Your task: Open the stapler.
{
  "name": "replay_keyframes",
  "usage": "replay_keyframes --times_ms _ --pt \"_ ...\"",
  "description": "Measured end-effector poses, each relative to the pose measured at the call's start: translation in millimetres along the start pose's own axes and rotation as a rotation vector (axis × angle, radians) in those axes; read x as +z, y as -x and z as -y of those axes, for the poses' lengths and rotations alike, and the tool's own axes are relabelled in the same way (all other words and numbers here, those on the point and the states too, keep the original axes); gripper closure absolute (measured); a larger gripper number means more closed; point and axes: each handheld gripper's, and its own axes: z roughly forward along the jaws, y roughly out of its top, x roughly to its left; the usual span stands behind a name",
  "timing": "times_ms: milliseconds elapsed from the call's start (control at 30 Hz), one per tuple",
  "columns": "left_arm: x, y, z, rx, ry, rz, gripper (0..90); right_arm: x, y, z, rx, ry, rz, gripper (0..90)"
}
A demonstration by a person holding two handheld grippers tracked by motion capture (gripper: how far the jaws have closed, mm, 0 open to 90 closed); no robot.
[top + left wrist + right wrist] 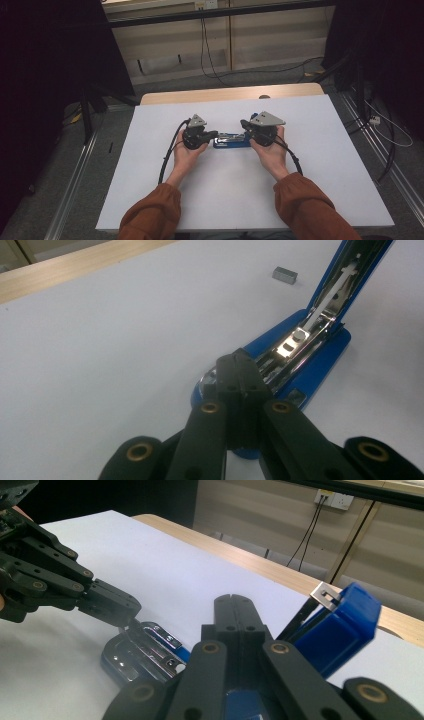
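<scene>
A blue stapler (231, 140) lies on the white table between my two grippers, its blue lid (340, 625) swung up and open. The shiny metal staple channel (310, 327) is exposed. My left gripper (239, 360) is shut, its tip resting on the stapler's front metal end (145, 650). In the right gripper view the left gripper (127, 617) comes in from the left and touches that same end. My right gripper (234, 602) is shut with nothing between its jaws, and it sits over the stapler's rear, just left of the raised lid. A small grey block of staples (284, 274) lies on the table beyond.
The white table top (320, 165) has a wooden strip (230, 93) along its far edge. Cables (167, 157) trail from both grippers over the table. Dark stands and floor cables surround the table.
</scene>
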Motion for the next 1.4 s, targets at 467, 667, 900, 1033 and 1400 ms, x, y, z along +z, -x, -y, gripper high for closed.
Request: replay_keyframes --times_ms 467,667,900,1033,1400 --pt "0.0 0.8 0.2 -0.003 0.001 -0.003 90.0 -4.5 6.4 5.6 0.021 0.002 0.012 90.0" --pt "-0.1 2.7 -0.4 0.025 -0.003 -0.019 90.0 -6.3 9.8 7.6 0.019 -0.011 0.019 90.0" --pt "-0.3 2.4 -0.4 0.023 -0.003 -0.02 90.0 -8.4 13.2 9.2 0.018 -0.021 0.002 90.0" --pt "-0.1 1.7 0.5 0.004 0.003 -0.008 90.0 -11.1 18.8 12.4 0.017 -0.036 0.012 90.0" --pt "-0.1 1.6 1.2 -0.008 0.009 -0.007 90.0 -24.6 35.6 14.0 0.013 -0.043 0.02 90.0"
